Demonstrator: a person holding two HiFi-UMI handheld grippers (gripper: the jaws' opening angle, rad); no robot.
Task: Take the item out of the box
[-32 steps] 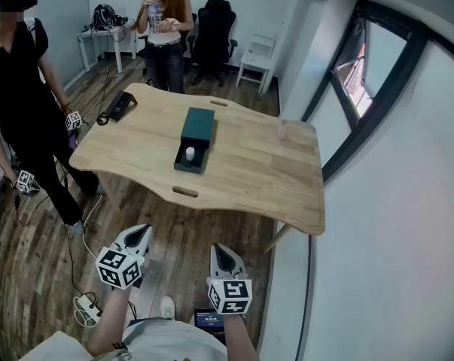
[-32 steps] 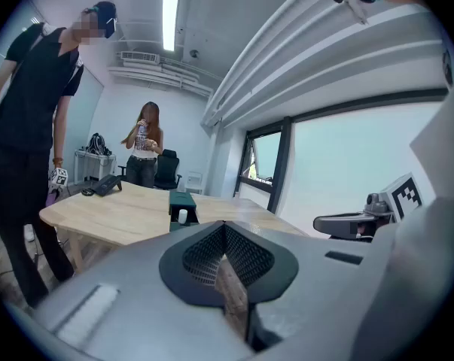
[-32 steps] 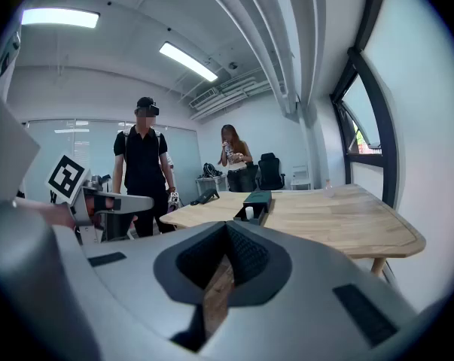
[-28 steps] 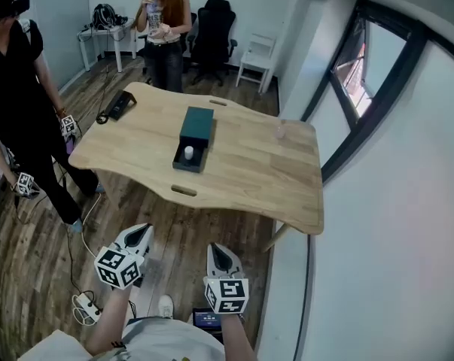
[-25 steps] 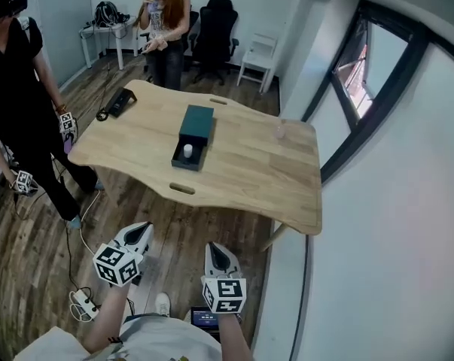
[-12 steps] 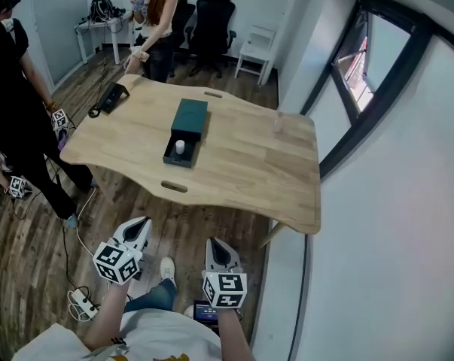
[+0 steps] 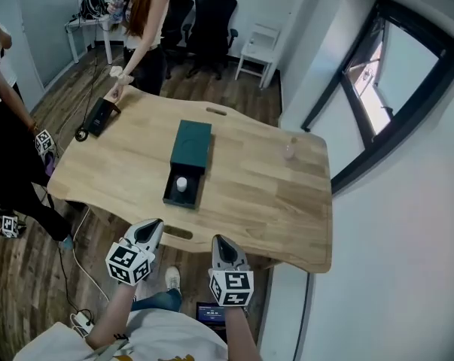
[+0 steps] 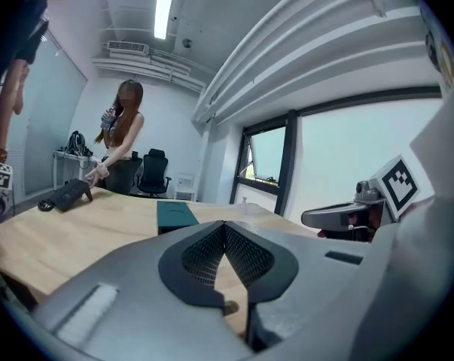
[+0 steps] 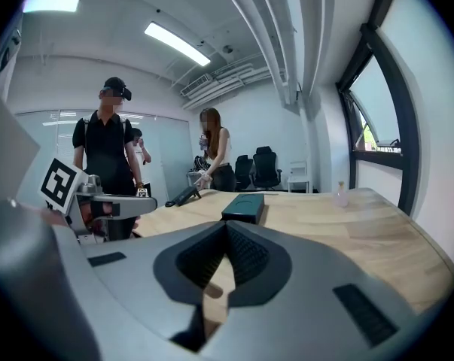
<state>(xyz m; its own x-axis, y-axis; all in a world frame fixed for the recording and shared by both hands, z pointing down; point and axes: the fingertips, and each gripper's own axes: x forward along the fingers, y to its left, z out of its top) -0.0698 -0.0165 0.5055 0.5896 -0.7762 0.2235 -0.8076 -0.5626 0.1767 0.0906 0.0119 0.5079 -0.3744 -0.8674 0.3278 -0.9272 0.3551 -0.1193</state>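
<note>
Head view: the dark green rectangular box [image 7: 190, 145] lies mid-desk on the light wooden desk [image 7: 264, 194]. Its tray is slid out toward the near edge, and the small white item [image 7: 181, 183] sits in it, too small to identify. The left gripper [image 7: 154, 226] and right gripper [image 7: 218, 241] hover side by side at the desk's near edge, well apart from the box, each with jaws pressed together on nothing. Both gripper views show only the box's dark green side, the item hidden, and a small clear object [image 7: 289, 150] near the desk's right end is hard to make out.
</note>
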